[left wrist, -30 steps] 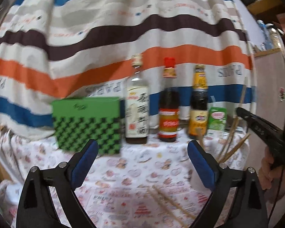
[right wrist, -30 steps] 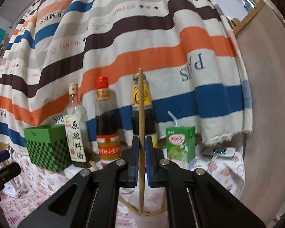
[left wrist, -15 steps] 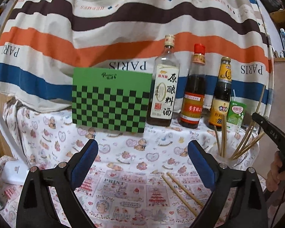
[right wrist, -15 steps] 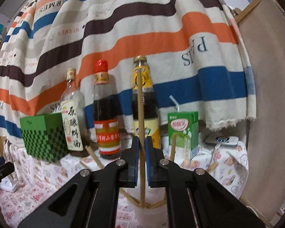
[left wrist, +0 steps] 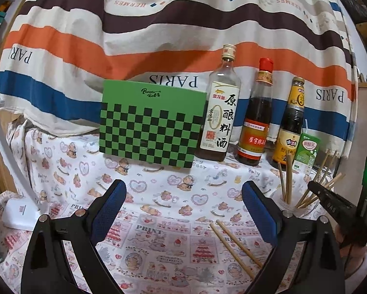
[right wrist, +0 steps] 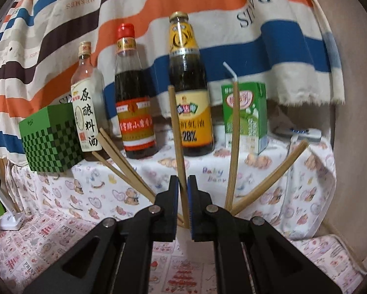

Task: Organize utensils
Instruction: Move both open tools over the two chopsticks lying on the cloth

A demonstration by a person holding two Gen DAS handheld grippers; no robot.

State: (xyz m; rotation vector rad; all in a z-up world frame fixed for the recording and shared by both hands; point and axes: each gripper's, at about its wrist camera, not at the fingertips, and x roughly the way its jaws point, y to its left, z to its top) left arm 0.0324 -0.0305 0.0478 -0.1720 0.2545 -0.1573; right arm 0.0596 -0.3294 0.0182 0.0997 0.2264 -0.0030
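Observation:
My right gripper (right wrist: 182, 186) is shut on a wooden chopstick (right wrist: 177, 132) that stands nearly upright, its lower end in a clear cup (left wrist: 290, 207) with several other chopsticks (right wrist: 233, 142) fanned out. My left gripper (left wrist: 183, 201) is open and empty above the tablecloth. Two loose chopsticks (left wrist: 235, 247) lie on the cloth just right of it, near the cup. The right gripper also shows in the left wrist view (left wrist: 330, 198), beside the cup.
A green checkered box (left wrist: 151, 125), three sauce bottles (left wrist: 254, 117) and a green drink carton (left wrist: 307, 153) stand in a row at the back against a striped cloth. A white lamp base (left wrist: 19, 212) sits at the left. A wall (right wrist: 352, 98) bounds the right.
The right gripper has lowered the held chopstick into the cup among the others. The left gripper has drawn back and tilted down, so the loose chopsticks on the cloth show.

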